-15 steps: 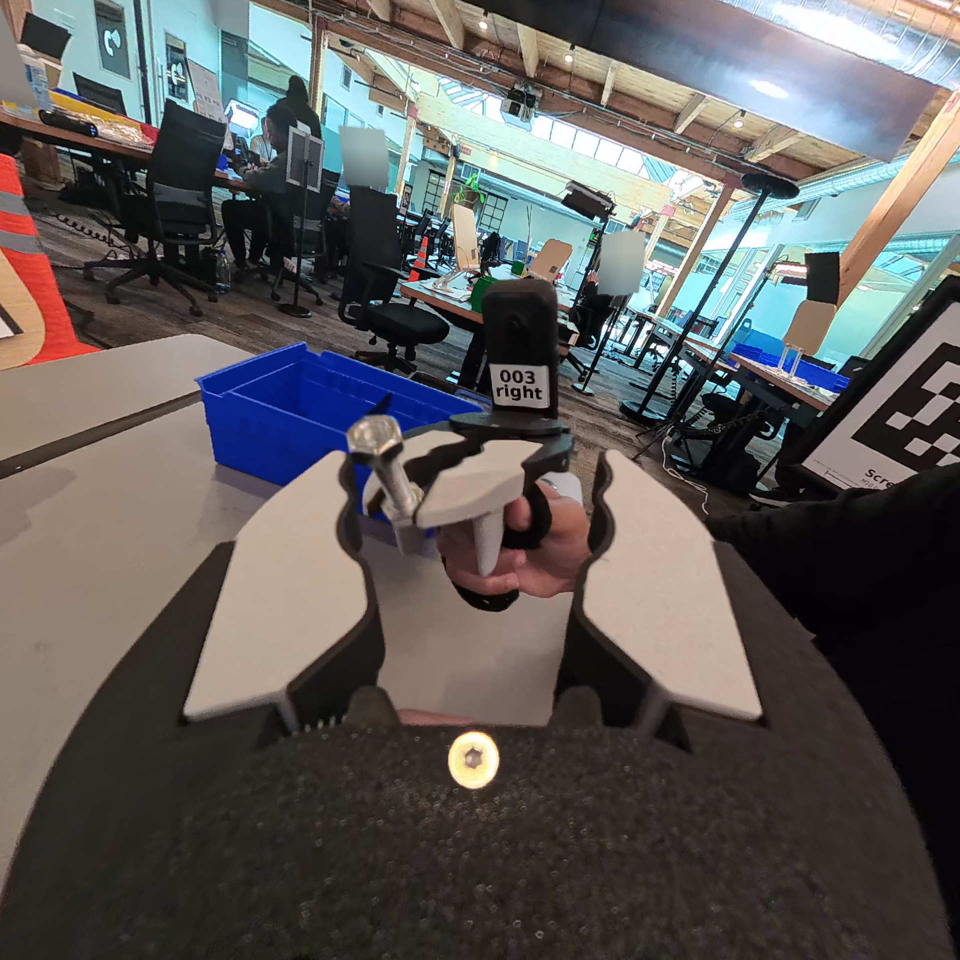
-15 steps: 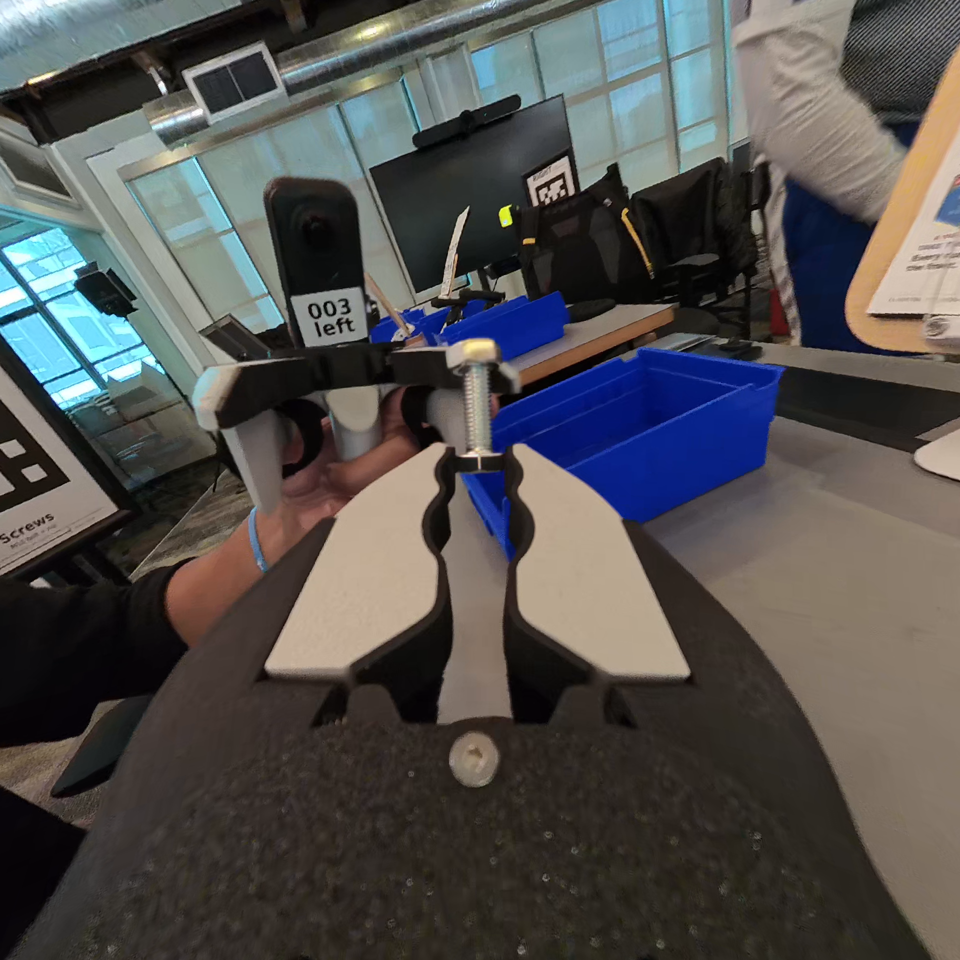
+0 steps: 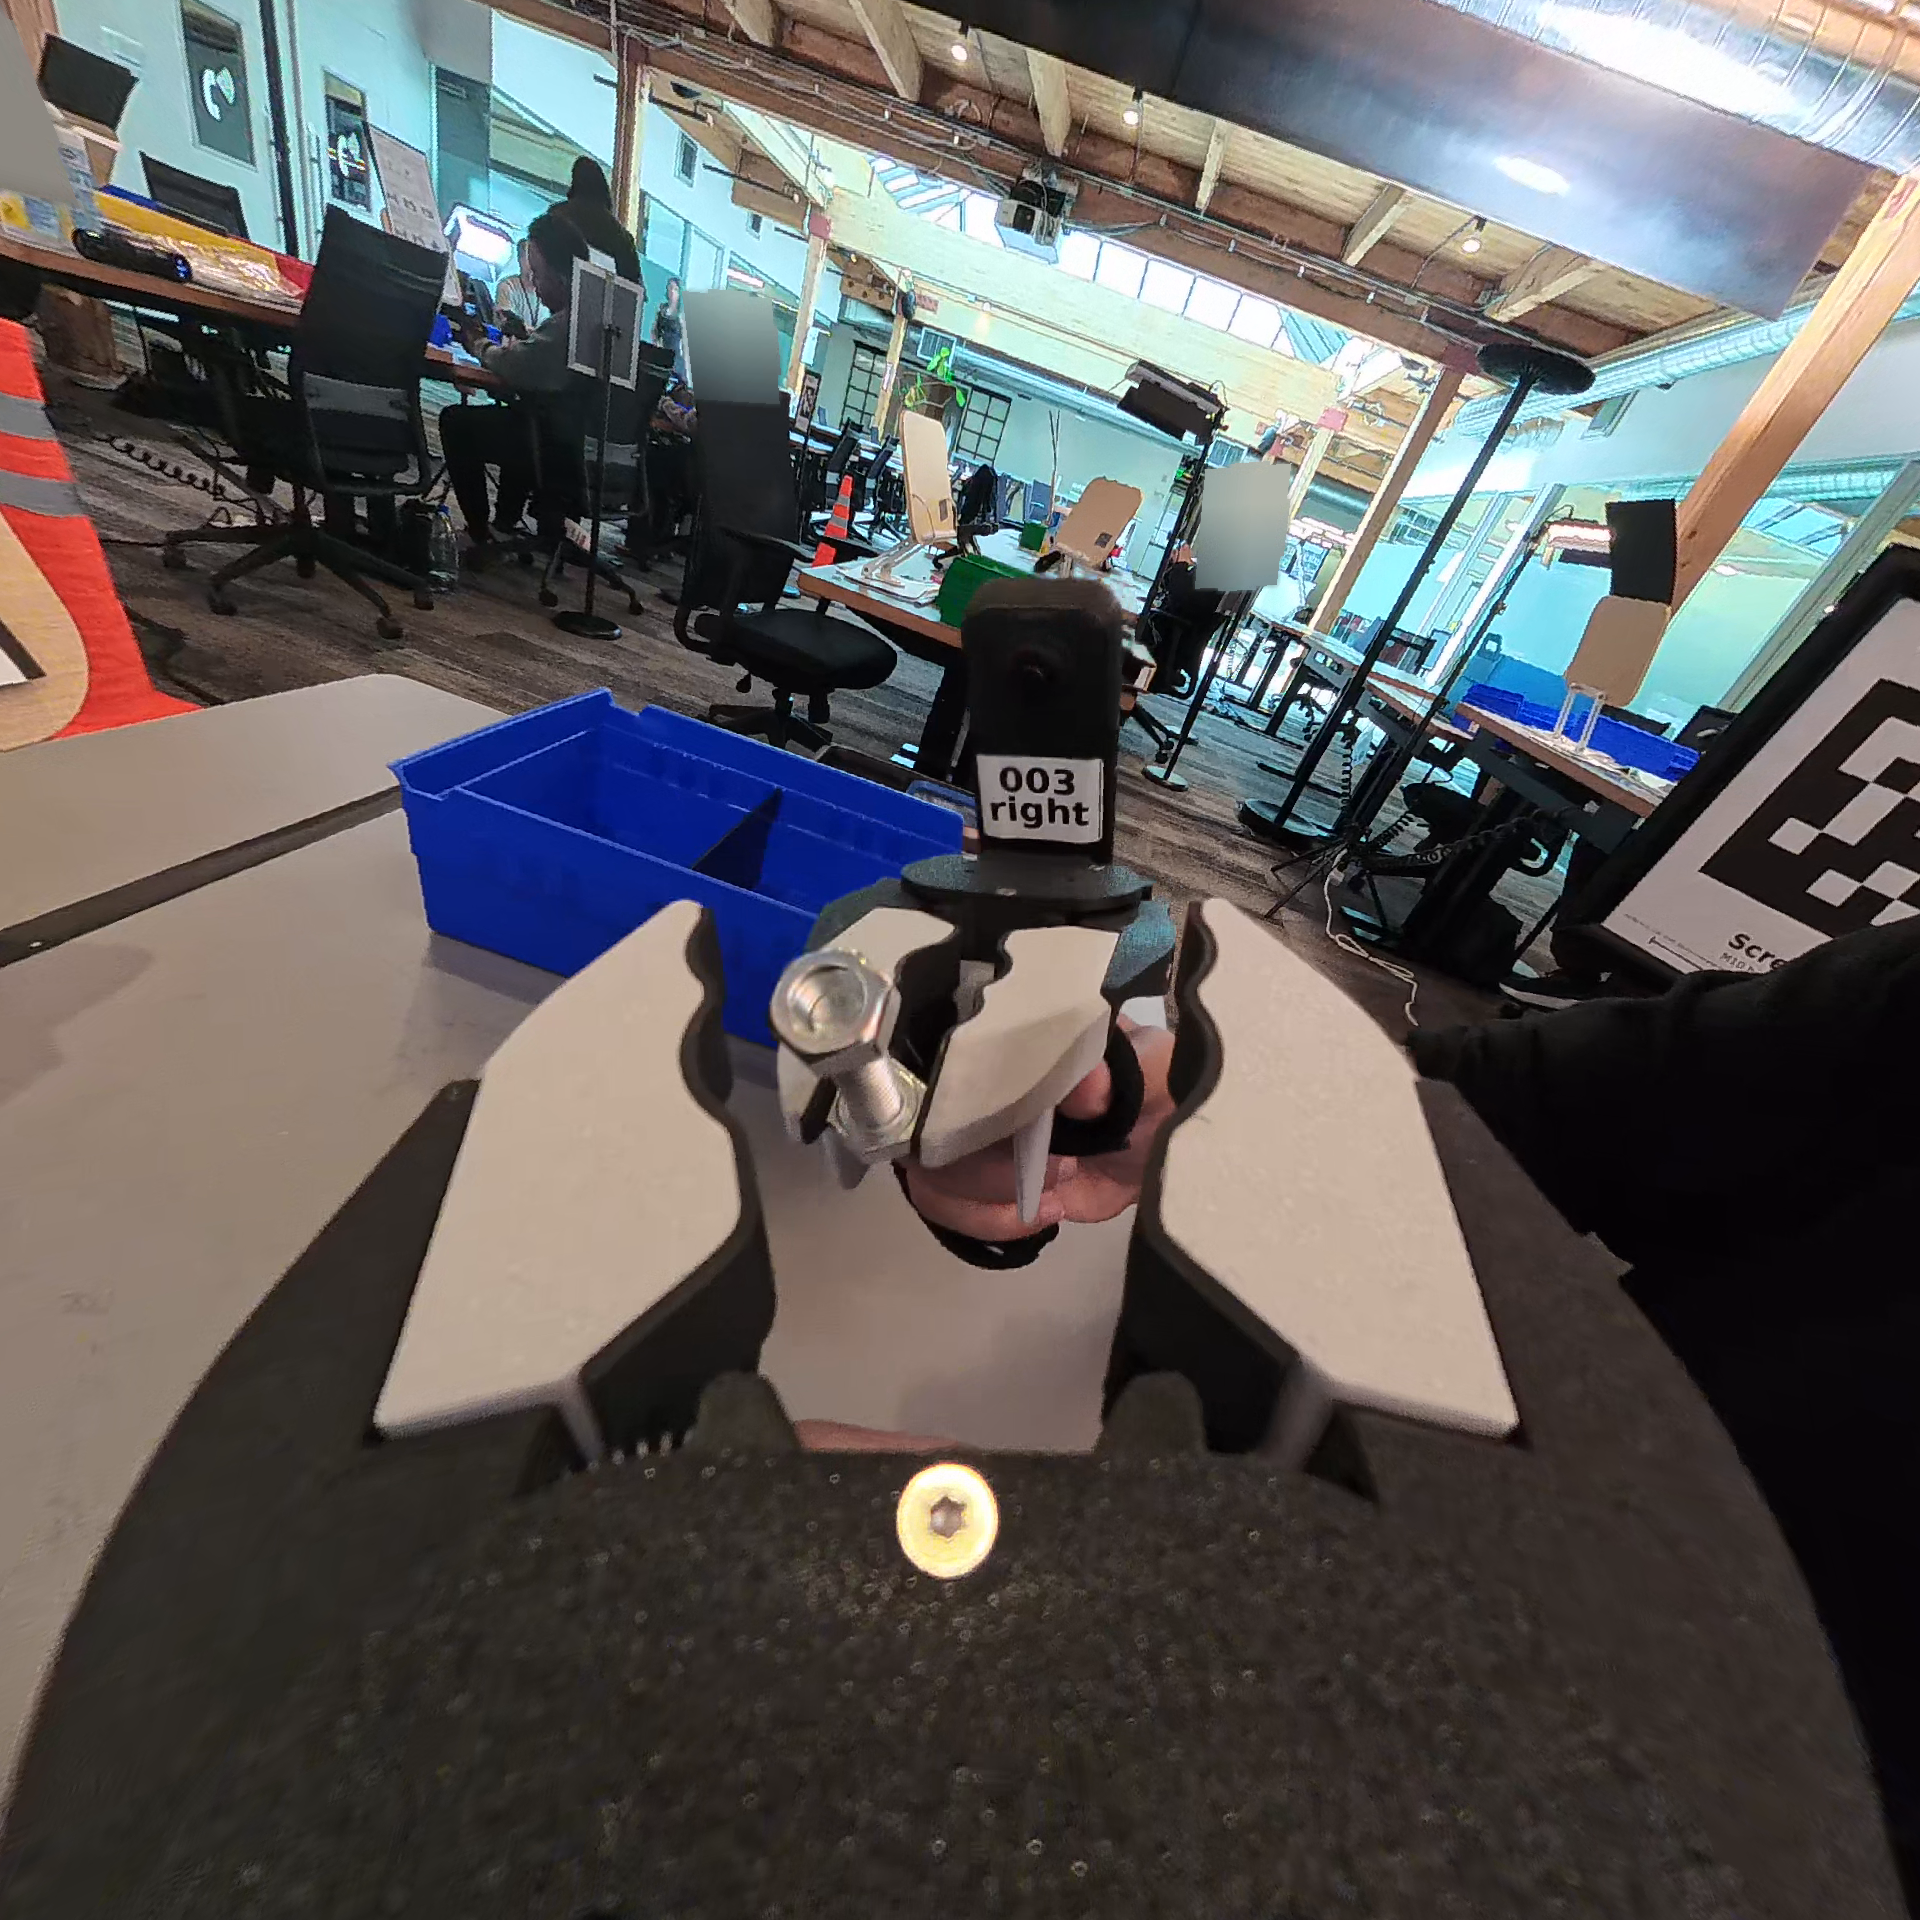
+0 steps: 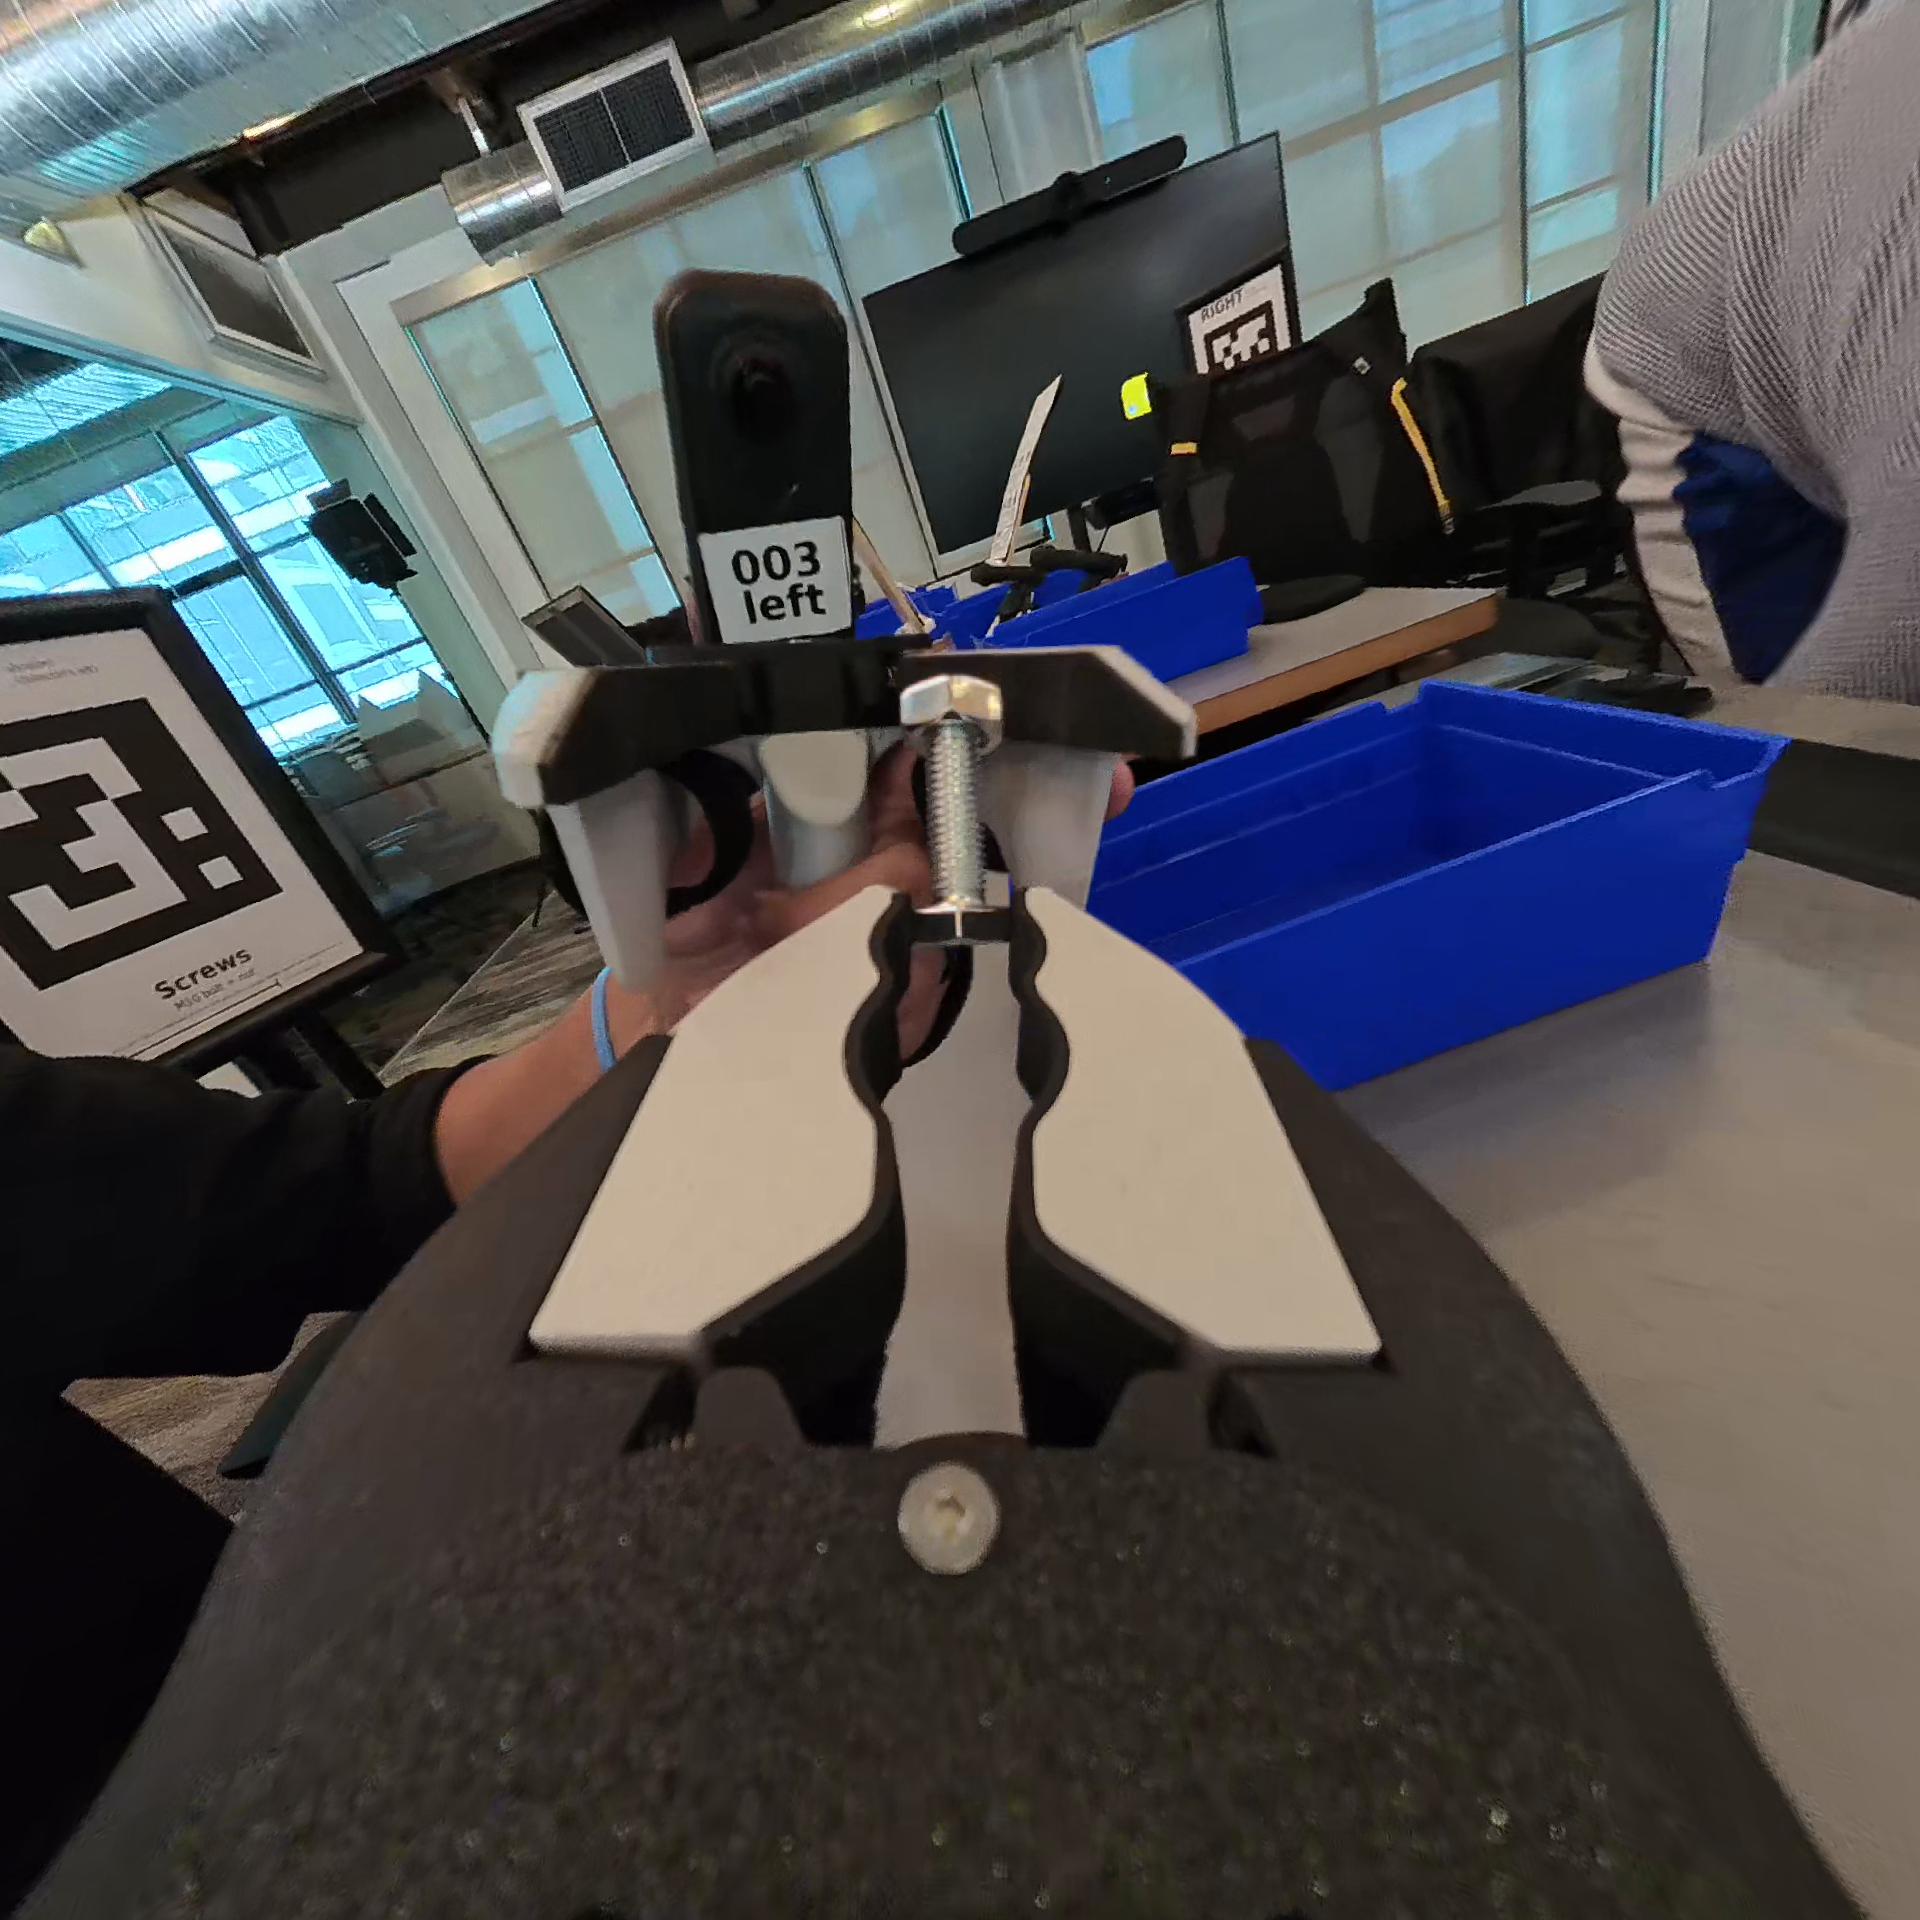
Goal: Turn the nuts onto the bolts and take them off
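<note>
Silver steel bolt [image 4: 954, 800], hex head, threaded shank: held upright in the right wrist view, head uppermost, its lower end carrying a nut [image 4: 958, 923] pinched between the tips of the right tongs [image 4: 958, 927]. Right tongs: clenched on the nut, grey finger plates drawn near together with a narrow gap behind the tips. In the left wrist view the same bolt [image 3: 847, 1049] appeared tilted, head toward the camera, projecting from the right tongs [image 3: 883, 1127], which stood between the spread fingers of the left tongs [image 3: 945, 997].

Left tongs: released, fingers wide apart, gripping nothing. In the right wrist view the left tongs [image 4: 847, 717] lay just behind the bolt head, black crossbar level with it; whether they touched the head could not be told. A hand [image 4: 748, 914] with a blue wristband held them, and another hand [image 3: 1049, 1174] held the right tongs.

Blue plastic bin [image 3: 623, 831], open-topped, with a dark divider inside: stood on the grey bench [image 3: 208, 1091] beyond the tongs, well apart from the bolt. The same bin [image 4: 1455, 862] lay to the right in the right wrist view.

Board with a black-and-white square pattern [image 4: 135, 831]: upright on a stand, off the bench.
</note>
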Demonstrator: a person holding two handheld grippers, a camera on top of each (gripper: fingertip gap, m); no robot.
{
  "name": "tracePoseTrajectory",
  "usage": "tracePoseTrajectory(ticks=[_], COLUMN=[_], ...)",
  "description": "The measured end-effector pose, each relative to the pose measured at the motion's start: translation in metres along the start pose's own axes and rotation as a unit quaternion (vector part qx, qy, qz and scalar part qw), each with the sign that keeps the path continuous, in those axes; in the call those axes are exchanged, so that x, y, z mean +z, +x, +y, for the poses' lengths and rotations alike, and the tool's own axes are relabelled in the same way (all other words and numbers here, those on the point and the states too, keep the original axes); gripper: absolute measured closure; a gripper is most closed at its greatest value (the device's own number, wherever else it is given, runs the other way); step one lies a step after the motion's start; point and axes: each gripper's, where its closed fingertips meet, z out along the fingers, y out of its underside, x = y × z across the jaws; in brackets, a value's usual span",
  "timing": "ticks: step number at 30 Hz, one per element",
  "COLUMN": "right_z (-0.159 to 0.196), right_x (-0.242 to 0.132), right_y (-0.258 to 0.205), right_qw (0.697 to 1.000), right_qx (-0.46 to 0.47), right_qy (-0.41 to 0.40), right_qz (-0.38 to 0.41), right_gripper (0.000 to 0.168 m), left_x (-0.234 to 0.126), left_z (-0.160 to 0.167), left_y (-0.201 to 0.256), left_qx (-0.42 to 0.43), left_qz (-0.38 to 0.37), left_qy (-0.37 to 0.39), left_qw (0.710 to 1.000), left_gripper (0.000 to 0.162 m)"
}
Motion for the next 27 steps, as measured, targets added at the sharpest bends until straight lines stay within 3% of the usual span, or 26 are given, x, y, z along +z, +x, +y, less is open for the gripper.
tracePoseTrajectory(ticks=[6,9,12,17,27], right_z=[-0.007,-0.011,-0.012,-0.013,-0.018], right_x=[-0.008,-0.010,-0.011,-0.009,-0.017], right_y=[0.001,0.000,-0.001,-0.005,0.003], right_qw=[1.000,0.999,0.999,0.999,1.000], right_qx=[0.010,0.010,0.011,0.008,-0.004], right_qy=[0.020,0.027,0.027,0.026,0.027], right_qz=[-0.014,-0.020,-0.024,-0.033,-0.017], right_gripper=[0.151,0.151,0.151,0.151,0.151], left_x=[-0.004,-0.009,-0.012,-0.015,-0.028], left_z=[-0.002,-0.007,-0.009,-0.008,-0.026], left_y=[0.001,-0.003,-0.006,-0.009,-0.008], left_qx=[0.010,0.006,-0.004,0.014,0.023], left_qz=[0.003,0.000,0.001,-0.006,-0.015], left_qy=[0.001,0.017,0.026,0.028,0.063], left_qw=[1.000,1.000,1.000,1.000,0.998], left_gripper=[0.089,0.105,0.110,0.145,0.145])
